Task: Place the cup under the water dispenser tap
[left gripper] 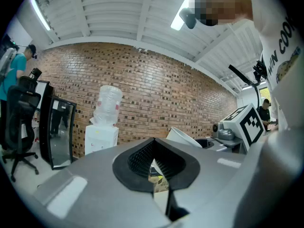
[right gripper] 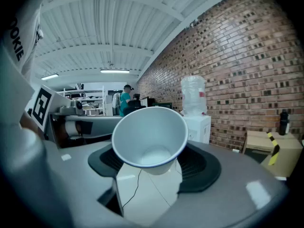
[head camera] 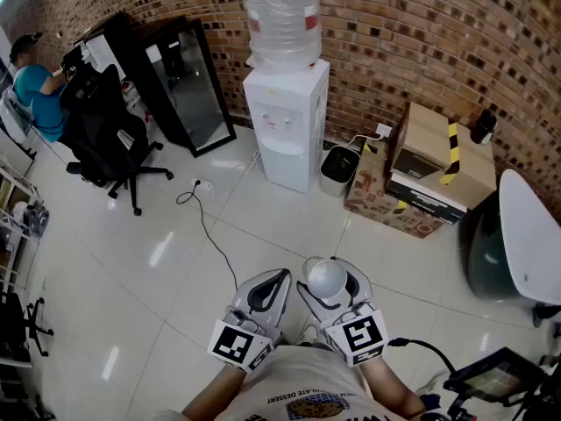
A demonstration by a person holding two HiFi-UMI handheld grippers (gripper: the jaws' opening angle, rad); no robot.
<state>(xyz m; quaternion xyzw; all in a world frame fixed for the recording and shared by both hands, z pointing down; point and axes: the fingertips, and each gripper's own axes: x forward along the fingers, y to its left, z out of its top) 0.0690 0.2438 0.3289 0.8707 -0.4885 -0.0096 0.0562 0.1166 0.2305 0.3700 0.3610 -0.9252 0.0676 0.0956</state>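
A white paper cup [head camera: 327, 279] sits between the jaws of my right gripper [head camera: 329, 272], which is shut on it low in the head view. In the right gripper view the cup [right gripper: 149, 137] tilts its empty mouth toward the camera, with the black pads [right gripper: 202, 167] against its sides. My left gripper [head camera: 270, 281] is beside it, shut and holding nothing, its pads [left gripper: 142, 158] meeting at the tip. The white water dispenser [head camera: 285, 121] with a clear bottle [head camera: 282, 16] on top stands far ahead against the brick wall, well beyond both grippers. It also appears in both gripper views [left gripper: 101, 134] [right gripper: 197, 122].
A black office chair [head camera: 110, 143] and a seated person [head camera: 39, 86] are at the far left. A black glass-front cabinet [head camera: 188, 86] leans left of the dispenser. A cable [head camera: 206, 222] trails over the white floor. A bin [head camera: 337, 169] and cardboard boxes [head camera: 425, 169] stand to the dispenser's right.
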